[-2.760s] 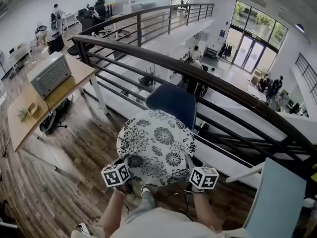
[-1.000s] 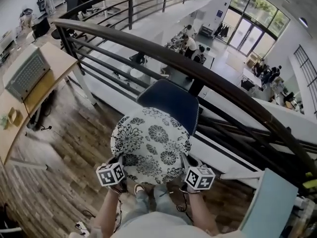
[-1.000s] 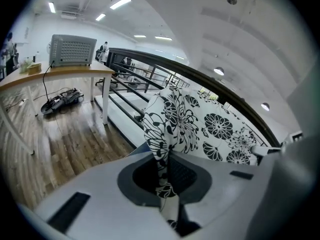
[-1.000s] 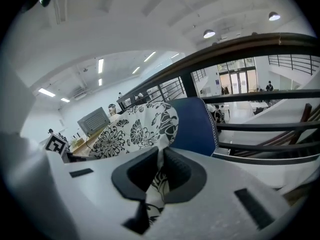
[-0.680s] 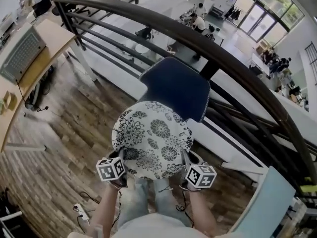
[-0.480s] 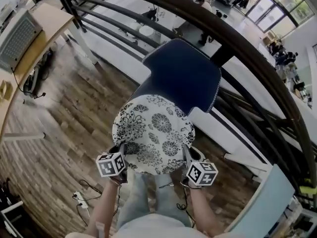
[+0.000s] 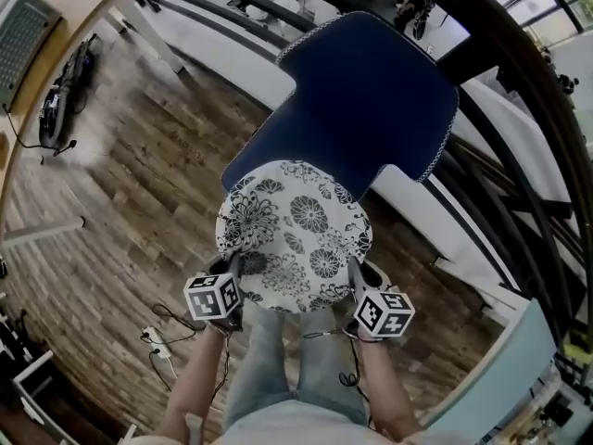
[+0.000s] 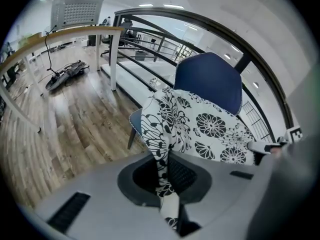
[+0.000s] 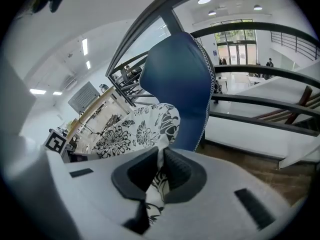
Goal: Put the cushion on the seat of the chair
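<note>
The person is holding a round cushion (image 7: 295,235), white with black flowers, between the two grippers, in front of a dark blue chair (image 7: 371,100). The left gripper (image 7: 233,269) is gripping the near left edge of the cushion, and the right gripper (image 7: 355,274) is gripping the near right edge. In the left gripper view, the jaws of the left gripper (image 8: 167,171) are pressing together on a fold of the flowered fabric, and the rest of the cushion (image 8: 210,129) is spreading out beyond them toward the chair's backrest (image 8: 210,79). In the right gripper view, the jaws of the right gripper (image 9: 161,166) are likewise pinching the cloth of the cushion (image 9: 135,129), with only a thin gap that the fabric is filling.

The cushion is lying roughly flat over the seat (image 8: 134,120), whose blue front corner is showing just under its left side. Its far edge is reaching close to the foot of the backrest. Whether the cushion is touching the seat cannot be told.

The chair is standing on a wooden floor (image 7: 120,184), with a dark railing (image 7: 519,82) behind it. Some cables (image 7: 157,341) are lying on the floor beside the person's left leg.
</note>
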The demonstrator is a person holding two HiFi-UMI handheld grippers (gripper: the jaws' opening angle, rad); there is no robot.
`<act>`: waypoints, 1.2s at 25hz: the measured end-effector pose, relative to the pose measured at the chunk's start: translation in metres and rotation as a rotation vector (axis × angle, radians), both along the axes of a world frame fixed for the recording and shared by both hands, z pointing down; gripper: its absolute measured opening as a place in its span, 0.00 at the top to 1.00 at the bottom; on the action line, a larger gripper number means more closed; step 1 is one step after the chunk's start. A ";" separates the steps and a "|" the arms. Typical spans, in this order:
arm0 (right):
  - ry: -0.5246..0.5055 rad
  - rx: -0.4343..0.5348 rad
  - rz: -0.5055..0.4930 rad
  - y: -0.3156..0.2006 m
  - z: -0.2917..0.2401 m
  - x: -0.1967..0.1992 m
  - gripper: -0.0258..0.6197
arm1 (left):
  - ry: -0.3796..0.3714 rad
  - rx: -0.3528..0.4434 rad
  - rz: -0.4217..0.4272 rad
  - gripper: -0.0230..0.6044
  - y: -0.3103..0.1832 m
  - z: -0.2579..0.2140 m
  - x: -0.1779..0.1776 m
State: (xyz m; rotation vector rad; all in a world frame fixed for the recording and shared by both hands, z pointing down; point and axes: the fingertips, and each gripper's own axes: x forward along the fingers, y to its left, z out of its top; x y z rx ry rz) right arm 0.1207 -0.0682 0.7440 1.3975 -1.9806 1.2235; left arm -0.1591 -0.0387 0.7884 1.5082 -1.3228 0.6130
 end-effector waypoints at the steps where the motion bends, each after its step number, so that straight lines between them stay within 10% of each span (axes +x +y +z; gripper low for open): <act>1: 0.000 -0.003 -0.001 0.000 0.003 -0.003 0.92 | 0.001 -0.001 0.001 0.94 -0.002 0.002 -0.001; 30: 0.058 0.073 0.034 -0.124 0.056 0.028 0.92 | -0.053 0.046 0.081 0.94 -0.148 0.045 0.009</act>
